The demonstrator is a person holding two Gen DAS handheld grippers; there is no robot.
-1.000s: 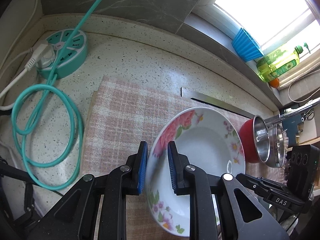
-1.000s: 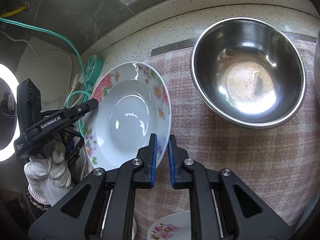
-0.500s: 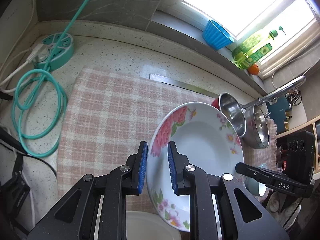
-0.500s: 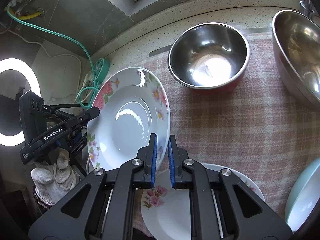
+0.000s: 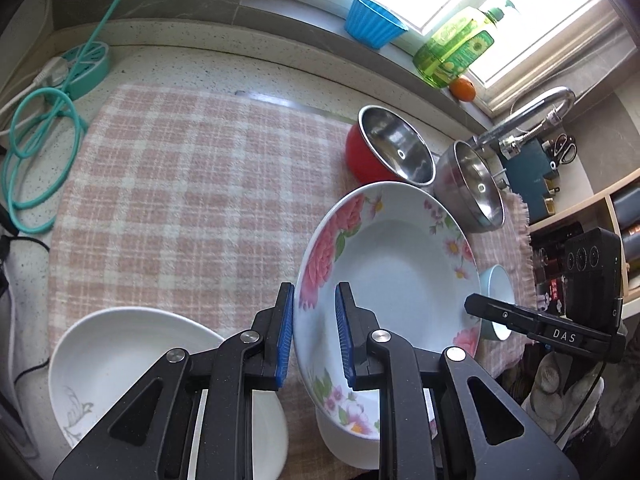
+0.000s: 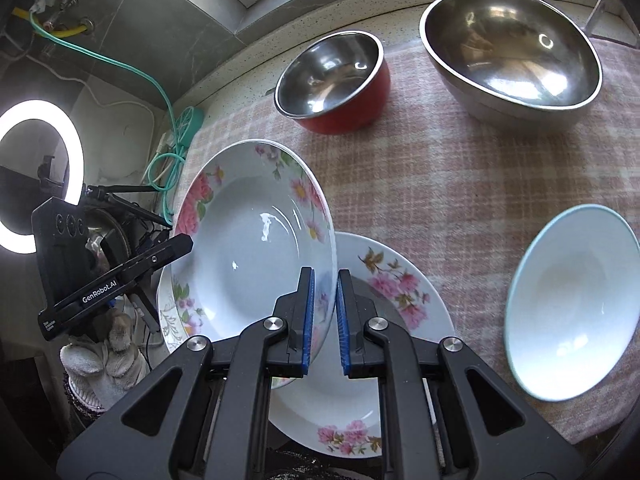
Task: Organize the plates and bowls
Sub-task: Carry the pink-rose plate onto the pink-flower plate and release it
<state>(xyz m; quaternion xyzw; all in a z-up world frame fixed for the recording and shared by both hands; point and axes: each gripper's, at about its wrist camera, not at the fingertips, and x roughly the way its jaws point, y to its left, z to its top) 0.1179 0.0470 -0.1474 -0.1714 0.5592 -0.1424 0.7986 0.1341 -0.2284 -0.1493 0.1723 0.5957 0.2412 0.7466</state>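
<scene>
Both tongs, left (image 5: 314, 334) and right (image 6: 324, 320), clamped on the tilted floral plate (image 5: 384, 276), its lower rim hidden.

A home kitchen is shown: a speckled stone counter (image 5: 168, 68) is covered with a pink checked cloth (image 5: 192, 200), and a chrome tap (image 5: 532, 116) is seen at the far right. Dish soap (image 5: 456, 54) is kept on the windowsill, steel bowls (image 6: 512, 52) and floral plates (image 6: 384, 280) are spread around
</scene>
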